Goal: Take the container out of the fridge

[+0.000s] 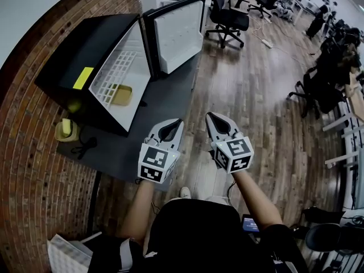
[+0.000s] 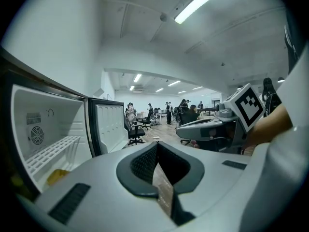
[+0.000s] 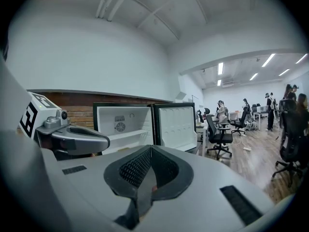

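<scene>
Both left gripper [image 1: 175, 123] and right gripper [image 1: 210, 117] fingers clenched, empty; container [image 1: 121, 94] — small, indistinct — inside fridge [image 1: 85, 50].

One fridge [image 1: 68, 56], one container [image 1: 121, 94], two grippers [image 1: 176, 122] [image 1: 210, 116]

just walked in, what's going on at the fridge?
A person holds a gripper in each hand, facing a small fridge on a dark table. The fridge door stands open, and a yellow container sits inside, below the wire shelf. The left gripper and right gripper are both shut and empty, side by side, short of the fridge. The container is untouched.
</scene>
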{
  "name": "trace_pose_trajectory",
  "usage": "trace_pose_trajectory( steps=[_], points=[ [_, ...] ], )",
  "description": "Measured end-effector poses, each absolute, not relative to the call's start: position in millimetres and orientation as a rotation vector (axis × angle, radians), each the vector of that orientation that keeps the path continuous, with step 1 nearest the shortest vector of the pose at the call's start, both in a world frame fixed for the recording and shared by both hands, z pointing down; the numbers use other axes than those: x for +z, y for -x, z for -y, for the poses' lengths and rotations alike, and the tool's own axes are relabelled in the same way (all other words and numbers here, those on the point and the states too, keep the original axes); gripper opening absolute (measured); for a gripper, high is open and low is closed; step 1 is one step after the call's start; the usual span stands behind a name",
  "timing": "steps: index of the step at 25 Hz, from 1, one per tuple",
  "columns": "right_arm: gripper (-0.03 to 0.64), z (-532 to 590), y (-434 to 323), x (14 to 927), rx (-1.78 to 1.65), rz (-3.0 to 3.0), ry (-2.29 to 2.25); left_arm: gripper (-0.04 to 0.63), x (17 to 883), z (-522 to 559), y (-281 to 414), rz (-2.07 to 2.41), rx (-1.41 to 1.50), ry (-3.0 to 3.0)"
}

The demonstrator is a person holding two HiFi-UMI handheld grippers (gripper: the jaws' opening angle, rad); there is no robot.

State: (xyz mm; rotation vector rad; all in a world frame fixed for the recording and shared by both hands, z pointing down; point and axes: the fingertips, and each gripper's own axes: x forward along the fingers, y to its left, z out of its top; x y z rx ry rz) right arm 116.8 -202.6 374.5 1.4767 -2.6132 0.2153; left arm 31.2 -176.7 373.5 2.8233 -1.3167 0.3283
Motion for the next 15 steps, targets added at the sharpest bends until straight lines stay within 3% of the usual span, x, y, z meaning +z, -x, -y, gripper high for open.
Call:
trace_pose_trajectory(
  steps=[15],
  points=[
    [0.040,253,-26,391,0.209,2.698,-1.215,0.014,395,215,45,1.517,0.347,-2.671]
  ],
)
